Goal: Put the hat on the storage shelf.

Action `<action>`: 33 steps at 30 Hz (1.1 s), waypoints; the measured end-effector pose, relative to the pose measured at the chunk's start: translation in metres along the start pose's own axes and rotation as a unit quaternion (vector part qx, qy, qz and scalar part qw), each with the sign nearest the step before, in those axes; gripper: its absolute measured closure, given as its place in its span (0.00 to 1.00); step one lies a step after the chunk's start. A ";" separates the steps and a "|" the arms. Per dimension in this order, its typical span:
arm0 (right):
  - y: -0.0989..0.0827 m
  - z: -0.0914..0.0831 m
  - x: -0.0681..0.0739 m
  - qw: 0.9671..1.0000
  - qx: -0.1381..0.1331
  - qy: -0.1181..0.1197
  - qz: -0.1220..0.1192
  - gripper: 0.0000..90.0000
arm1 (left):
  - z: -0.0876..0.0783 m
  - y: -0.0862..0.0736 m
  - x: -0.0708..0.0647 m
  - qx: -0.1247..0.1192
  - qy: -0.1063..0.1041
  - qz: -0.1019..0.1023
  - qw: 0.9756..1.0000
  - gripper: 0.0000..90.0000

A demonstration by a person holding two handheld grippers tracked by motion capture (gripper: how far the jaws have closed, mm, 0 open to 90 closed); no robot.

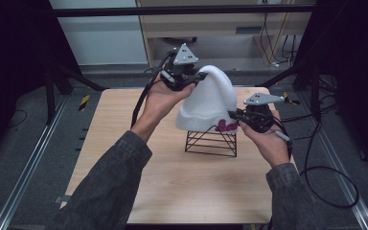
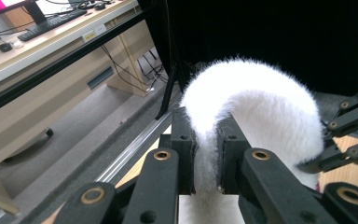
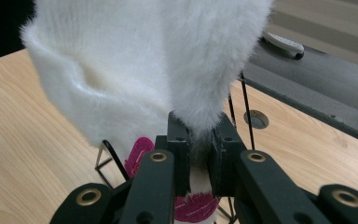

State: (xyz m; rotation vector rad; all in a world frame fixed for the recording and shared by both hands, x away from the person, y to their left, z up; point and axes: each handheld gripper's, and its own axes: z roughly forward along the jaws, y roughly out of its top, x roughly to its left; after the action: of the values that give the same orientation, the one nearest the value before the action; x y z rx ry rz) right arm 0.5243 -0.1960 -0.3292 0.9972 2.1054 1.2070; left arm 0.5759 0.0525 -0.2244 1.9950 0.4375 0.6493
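The left tongs [image 1: 197,76] are pinching the tip of a fluffy white hat [image 1: 211,103], their jaws closed tight on the fabric, while the right tongs [image 1: 234,115] are clamping the hat's folded brim on the opposite side. The hat is sitting draped over a black wire stand [image 1: 211,142] near the middle of the wooden worktop [image 1: 172,182], its peak pulled up and toward the far left. Pink lettering [image 1: 224,126] is showing on the brim just beside the right tongs. Both of the person's hands are gripping the tools from below.
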 end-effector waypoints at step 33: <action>-0.052 0.001 -0.003 0.999 0.031 0.003 0.032 0.89 | 0.017 -0.030 -0.034 0.028 -0.029 0.012 0.999 0.89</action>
State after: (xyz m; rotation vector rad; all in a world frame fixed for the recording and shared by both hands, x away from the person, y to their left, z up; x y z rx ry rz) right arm 0.5092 -0.2155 -0.3753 1.0967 2.1426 1.1818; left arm 0.5579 0.0361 -0.2665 2.0700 0.4001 0.5985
